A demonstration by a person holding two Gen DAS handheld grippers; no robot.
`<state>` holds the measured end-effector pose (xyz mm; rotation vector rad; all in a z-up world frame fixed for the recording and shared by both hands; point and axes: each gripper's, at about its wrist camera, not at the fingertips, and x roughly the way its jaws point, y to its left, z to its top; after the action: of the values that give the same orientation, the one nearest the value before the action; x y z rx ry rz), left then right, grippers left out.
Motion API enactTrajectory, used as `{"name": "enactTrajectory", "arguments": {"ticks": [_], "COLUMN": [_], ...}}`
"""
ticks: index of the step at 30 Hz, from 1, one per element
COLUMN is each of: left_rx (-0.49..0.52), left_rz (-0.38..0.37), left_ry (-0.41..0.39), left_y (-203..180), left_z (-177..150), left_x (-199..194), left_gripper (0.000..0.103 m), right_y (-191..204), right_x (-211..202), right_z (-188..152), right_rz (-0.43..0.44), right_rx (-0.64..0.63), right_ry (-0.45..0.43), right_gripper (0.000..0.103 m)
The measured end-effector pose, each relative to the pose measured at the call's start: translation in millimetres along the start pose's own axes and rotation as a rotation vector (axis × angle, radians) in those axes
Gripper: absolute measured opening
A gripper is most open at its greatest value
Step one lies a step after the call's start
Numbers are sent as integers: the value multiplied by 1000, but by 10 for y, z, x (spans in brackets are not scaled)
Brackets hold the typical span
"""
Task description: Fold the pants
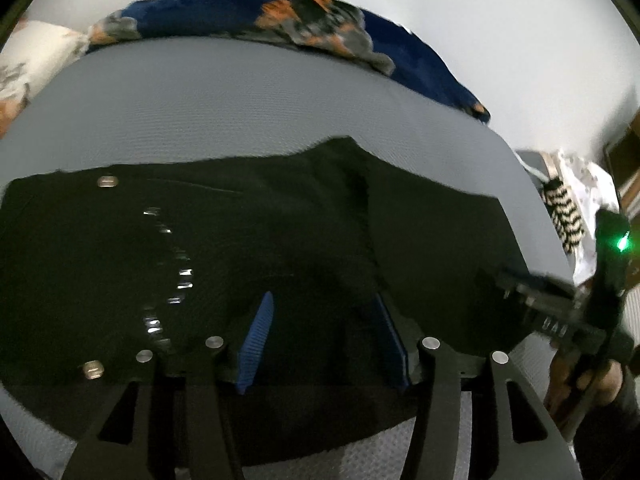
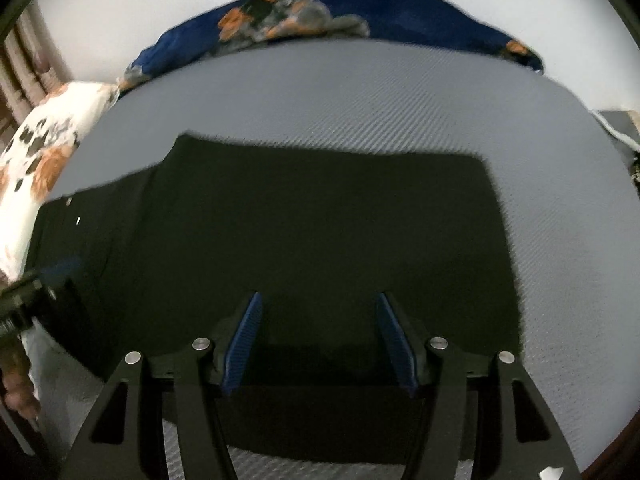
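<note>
I see the black pants (image 1: 256,248) lying flat on the grey textured bed surface (image 1: 240,104), already folded into a broad dark rectangle, and both of my grippers hang over its near edge, angled downward. In the left wrist view, my left gripper (image 1: 324,312) stands with its blue pads (image 1: 258,336) apart, only cloth showing beneath the gap and nothing pinched between them. Under that gripper lies the waist part of the pants, where a curved row of shiny zipper teeth (image 1: 176,276) and two metal buttons (image 1: 107,181) catch the light. At the right edge of that view my right gripper (image 1: 532,292) shows, with a green light on its body and a hand (image 1: 592,384) holding it. In the right wrist view, the right gripper (image 2: 320,320) also has its blue pads (image 2: 244,340) spread, over the plain smooth half of the pants (image 2: 320,232), gripping nothing. A blue floral blanket (image 2: 320,16) is bunched along the far edge of the bed, against the white wall (image 1: 500,20), and a white floral pillow (image 2: 44,144) sits at the left.
</note>
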<state>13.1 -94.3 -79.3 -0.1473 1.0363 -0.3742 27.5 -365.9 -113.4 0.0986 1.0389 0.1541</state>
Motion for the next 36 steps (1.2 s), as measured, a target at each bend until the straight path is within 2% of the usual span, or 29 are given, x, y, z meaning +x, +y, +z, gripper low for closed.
{"name": "enactTrajectory", "arguments": {"ticks": [3, 15, 24, 26, 30, 34, 36], "left_rx": [-21, -133, -237, -256, -285, -337, -355], "left_rz": [22, 101, 200, 192, 154, 44, -21], "left_ry": [-35, -94, -145, -134, -57, 22, 64], "left_y": [149, 764, 1397, 1529, 1741, 1978, 2074], "left_z": [-1, -123, -182, -174, -156, -138, -128], "left_x": [-191, -703, -1037, -1054, -963, -859, -796], "left_gripper": [57, 57, 58, 58, 58, 58, 58], "right_y": [158, 631, 974, 1051, 1143, 1109, 1086], "right_x": [1, 36, 108, 124, 148, 86, 48], "right_z": [-90, -177, -128, -106, -43, 54, 102], "right_rz": [-10, 116, 217, 230, 256, 301, 295], "right_rx": [-43, -88, -115, -131, -136, -99, -92], "right_ry": [-2, 27, 65, 73, 82, 65, 50], "right_gripper": [63, 63, 63, 63, 63, 62, 62]}}
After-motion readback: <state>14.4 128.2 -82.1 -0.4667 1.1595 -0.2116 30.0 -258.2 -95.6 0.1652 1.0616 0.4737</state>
